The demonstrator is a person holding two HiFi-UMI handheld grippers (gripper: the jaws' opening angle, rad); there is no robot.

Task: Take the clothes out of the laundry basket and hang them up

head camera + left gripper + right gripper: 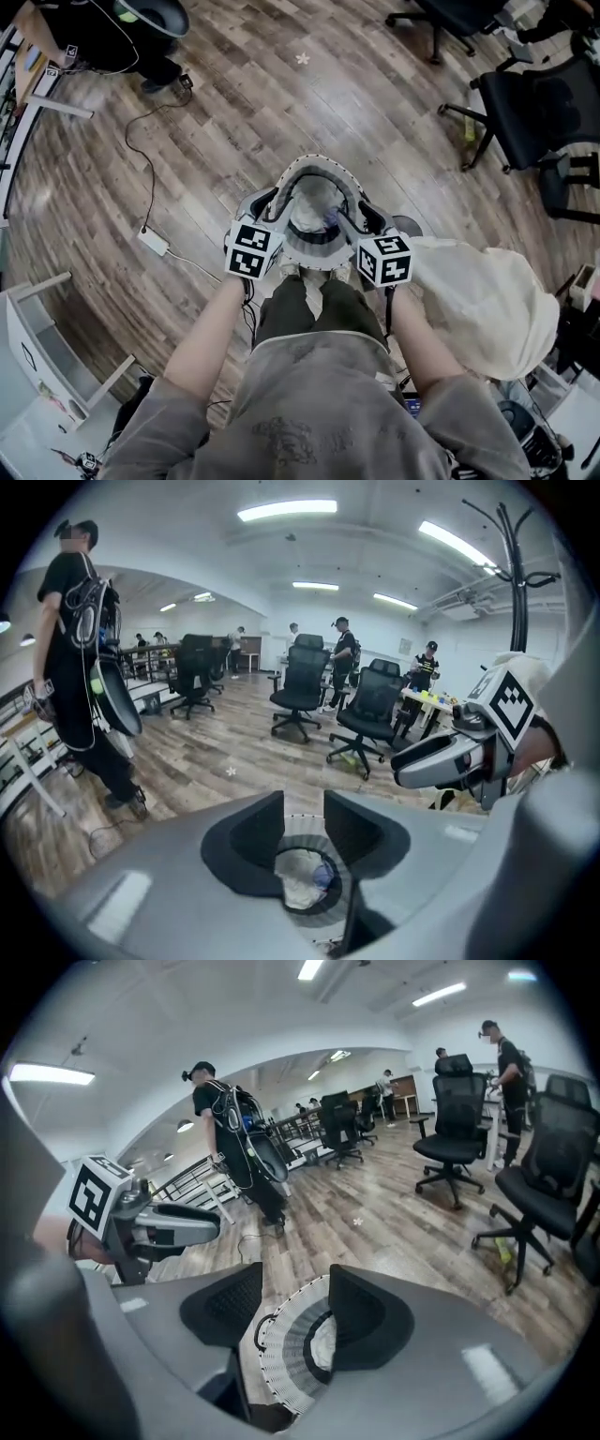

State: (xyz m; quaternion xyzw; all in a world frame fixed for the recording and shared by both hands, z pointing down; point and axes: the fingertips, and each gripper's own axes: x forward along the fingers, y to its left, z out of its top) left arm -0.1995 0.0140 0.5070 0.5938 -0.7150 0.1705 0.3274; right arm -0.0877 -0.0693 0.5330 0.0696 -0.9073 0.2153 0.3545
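Note:
A round slatted laundry basket [319, 165] stands on the wood floor just ahead of my feet, with light clothes [313, 214] and a bluish piece bunched inside. My left gripper [265, 201] hangs over the basket's left rim, and my right gripper [368, 216] over its right rim. Both are open and hold nothing. In the left gripper view the basket's clothes [302, 877] show below the gap between the jaws of the left gripper [304, 822]. The right gripper [296, 1309] frames the basket's rim [281, 1354] in its own view.
A cream cloth bundle [480, 292] lies at my right. Office chairs [534, 108] stand at the far right. A cable with a power strip [153, 241] runs across the floor at the left. A coat stand [516, 564] rises at the right. A person in black [80, 658] stands to the left.

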